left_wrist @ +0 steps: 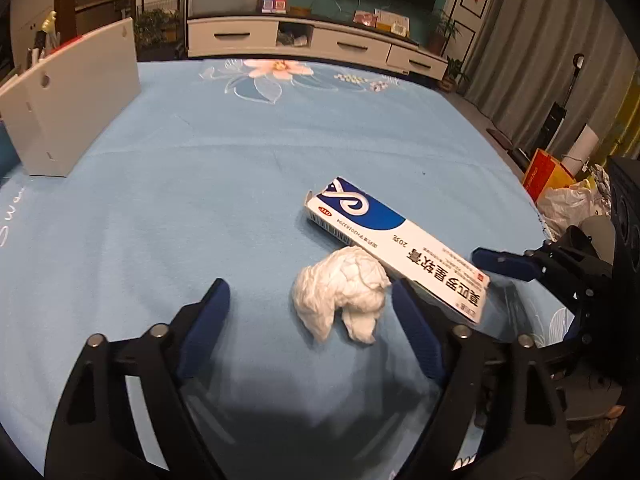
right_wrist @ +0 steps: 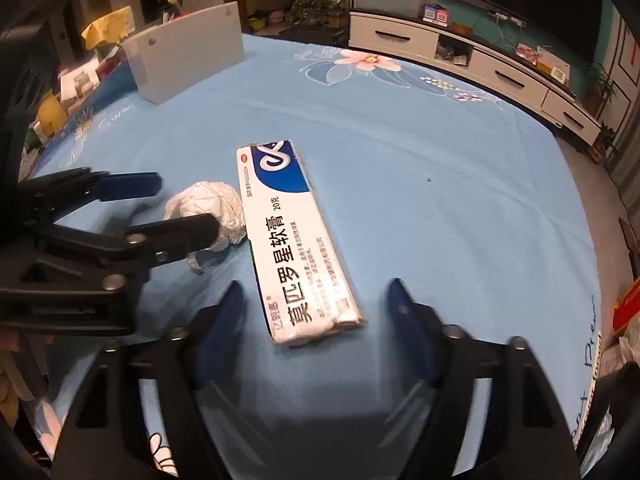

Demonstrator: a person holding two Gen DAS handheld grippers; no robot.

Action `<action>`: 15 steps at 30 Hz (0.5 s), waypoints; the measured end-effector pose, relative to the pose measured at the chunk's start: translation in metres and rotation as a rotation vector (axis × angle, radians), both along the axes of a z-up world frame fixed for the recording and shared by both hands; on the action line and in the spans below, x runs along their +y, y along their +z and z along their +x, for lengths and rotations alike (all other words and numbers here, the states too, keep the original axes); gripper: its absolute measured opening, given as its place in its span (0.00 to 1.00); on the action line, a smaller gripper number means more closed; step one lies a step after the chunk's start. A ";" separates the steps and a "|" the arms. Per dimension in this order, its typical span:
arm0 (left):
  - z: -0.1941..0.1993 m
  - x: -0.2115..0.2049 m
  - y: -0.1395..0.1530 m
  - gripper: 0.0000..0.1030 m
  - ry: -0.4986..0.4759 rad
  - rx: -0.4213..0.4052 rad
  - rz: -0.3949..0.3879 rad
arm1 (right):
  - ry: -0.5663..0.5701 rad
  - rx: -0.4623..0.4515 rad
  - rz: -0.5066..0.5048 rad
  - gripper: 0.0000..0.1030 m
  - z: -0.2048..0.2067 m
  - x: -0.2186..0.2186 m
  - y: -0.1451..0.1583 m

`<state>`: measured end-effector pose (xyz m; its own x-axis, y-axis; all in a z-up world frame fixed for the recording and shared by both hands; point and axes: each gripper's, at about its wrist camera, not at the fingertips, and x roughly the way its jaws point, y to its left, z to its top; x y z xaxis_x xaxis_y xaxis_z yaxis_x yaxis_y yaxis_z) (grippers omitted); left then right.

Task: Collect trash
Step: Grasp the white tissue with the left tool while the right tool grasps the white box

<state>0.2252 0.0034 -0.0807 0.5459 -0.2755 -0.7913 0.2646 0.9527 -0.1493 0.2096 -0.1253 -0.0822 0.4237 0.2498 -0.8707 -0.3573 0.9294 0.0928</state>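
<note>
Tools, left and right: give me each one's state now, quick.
Left tool: open, holding nothing; the crumpled tissue lies between its fingers, untouched.
Right tool: open, holding nothing; the ointment box lies between its fingers, untouched.

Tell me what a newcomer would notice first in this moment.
A long white-and-blue cardboard ointment box lies mid-cloth on the light blue flowered tablecloth, with a crumpled white tissue wad against its side. The left gripper straddles the wad, the right gripper the box's near end, neither touching yet. A white plastic bin stands far left.
</note>
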 end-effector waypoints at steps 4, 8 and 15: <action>0.008 -0.006 -0.004 0.71 -0.006 0.011 -0.011 | -0.007 0.000 0.011 0.46 0.000 -0.002 0.000; 0.011 -0.014 -0.004 0.49 -0.035 0.002 -0.009 | -0.032 -0.009 0.013 0.44 -0.005 -0.007 0.004; -0.005 -0.023 -0.004 0.21 -0.069 -0.001 -0.045 | -0.129 -0.046 0.080 0.44 -0.032 -0.031 0.019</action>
<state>0.2201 -0.0192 -0.0849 0.5249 -0.3477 -0.7769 0.3293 0.9246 -0.1913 0.1771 -0.1568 -0.0633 0.4956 0.2587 -0.8292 -0.2412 0.9581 0.1548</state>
